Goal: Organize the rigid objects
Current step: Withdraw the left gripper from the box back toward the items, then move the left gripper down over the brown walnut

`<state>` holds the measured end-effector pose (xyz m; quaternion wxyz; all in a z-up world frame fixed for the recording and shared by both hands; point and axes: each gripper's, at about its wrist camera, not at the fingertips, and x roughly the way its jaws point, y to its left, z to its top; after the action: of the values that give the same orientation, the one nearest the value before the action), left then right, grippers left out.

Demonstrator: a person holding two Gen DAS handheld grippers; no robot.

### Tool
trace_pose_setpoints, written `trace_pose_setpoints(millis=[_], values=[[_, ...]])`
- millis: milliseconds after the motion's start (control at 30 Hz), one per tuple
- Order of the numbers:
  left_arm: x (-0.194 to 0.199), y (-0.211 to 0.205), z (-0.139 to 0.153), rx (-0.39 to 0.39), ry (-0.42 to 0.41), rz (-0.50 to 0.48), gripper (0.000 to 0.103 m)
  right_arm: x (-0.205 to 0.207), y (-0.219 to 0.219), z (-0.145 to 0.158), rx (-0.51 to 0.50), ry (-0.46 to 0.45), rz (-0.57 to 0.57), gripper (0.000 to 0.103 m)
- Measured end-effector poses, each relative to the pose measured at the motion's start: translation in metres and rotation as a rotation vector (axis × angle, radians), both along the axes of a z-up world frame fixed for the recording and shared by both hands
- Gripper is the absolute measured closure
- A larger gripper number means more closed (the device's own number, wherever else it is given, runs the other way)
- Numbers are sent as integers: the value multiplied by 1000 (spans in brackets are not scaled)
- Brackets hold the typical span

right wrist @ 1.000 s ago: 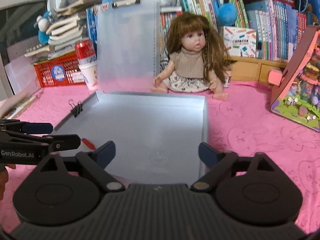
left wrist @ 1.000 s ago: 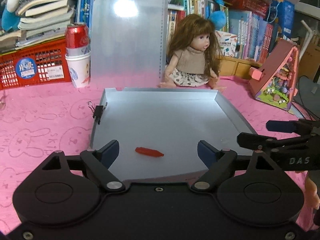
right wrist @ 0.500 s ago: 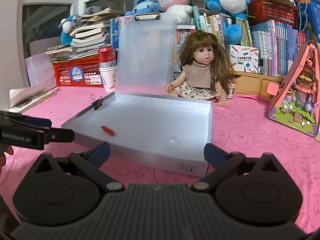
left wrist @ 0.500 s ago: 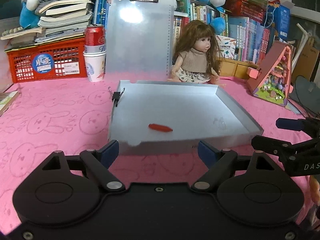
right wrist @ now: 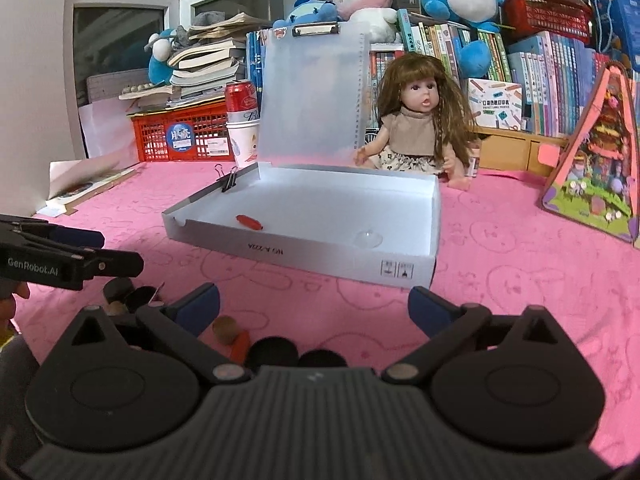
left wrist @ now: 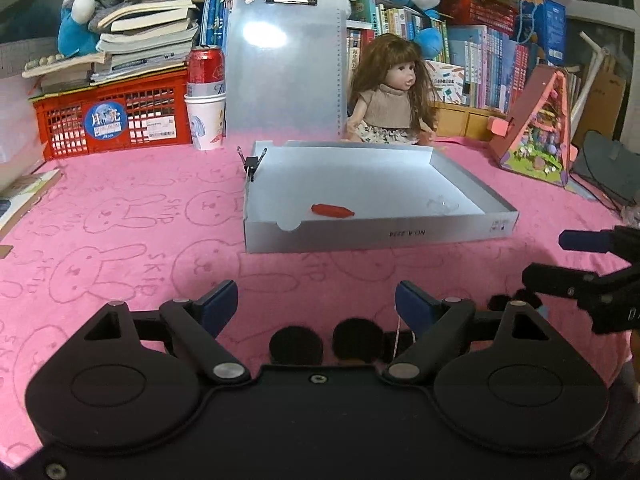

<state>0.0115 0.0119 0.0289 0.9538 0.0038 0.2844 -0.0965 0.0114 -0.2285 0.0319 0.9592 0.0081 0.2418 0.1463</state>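
Note:
An open white box (left wrist: 360, 236) (right wrist: 320, 256) lies on the pink cloth. Inside it are a small red piece (left wrist: 333, 210) (right wrist: 249, 222) and a clear dome (left wrist: 442, 205) (right wrist: 368, 238). Well short of the box, my left gripper (left wrist: 316, 300) is open and holds nothing; it also shows at the left edge of the right wrist view (right wrist: 108, 250). My right gripper (right wrist: 314, 300) is open and empty too, and is seen at the right of the left wrist view (left wrist: 560, 260). Small black discs (left wrist: 296, 344) (right wrist: 274, 350), a brown round piece (right wrist: 224, 328) and an orange-red piece (right wrist: 240, 344) lie on the cloth just under the fingers.
A black binder clip (left wrist: 251, 160) sits on the box's left wall. Behind the box stand a clear clipboard (left wrist: 284, 68), a doll (left wrist: 390, 96), a red can on paper cups (left wrist: 206, 92), a red crate (left wrist: 112, 120) and books. A toy house (left wrist: 540, 132) is at the right.
Both grippers have drawn back from over the box towards the near side of the table. The box now lies farther ahead, and small loose pieces have come into view under the fingers.

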Motion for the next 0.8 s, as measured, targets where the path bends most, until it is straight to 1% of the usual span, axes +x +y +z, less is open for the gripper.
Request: trace_pose_setpoints(millis=[133,233,433,533,600,700,800], values=[[-8,1,-5,23,6,2,18,-6,-1,-4,-2,14,11,0],[-12,3,-10,28,23,11,18,-11,1,-7,-22,20,19,3],[-18,9,-16,39,33,22,19,-22,3,-9,-38,16,55,15],[-18,11,-20,46,35,30,20,-29,10,-11,-69,14,69,22],[-18,13,-21,32,34,26,20,-31,15,-14,-106,9,69,31],[-18,12,-21,34,28,21,23,-34,22,-17,-141,4,68,38],[-19,9,-21,52,12,13,26,-35,25,-19,-138,11,71,42]])
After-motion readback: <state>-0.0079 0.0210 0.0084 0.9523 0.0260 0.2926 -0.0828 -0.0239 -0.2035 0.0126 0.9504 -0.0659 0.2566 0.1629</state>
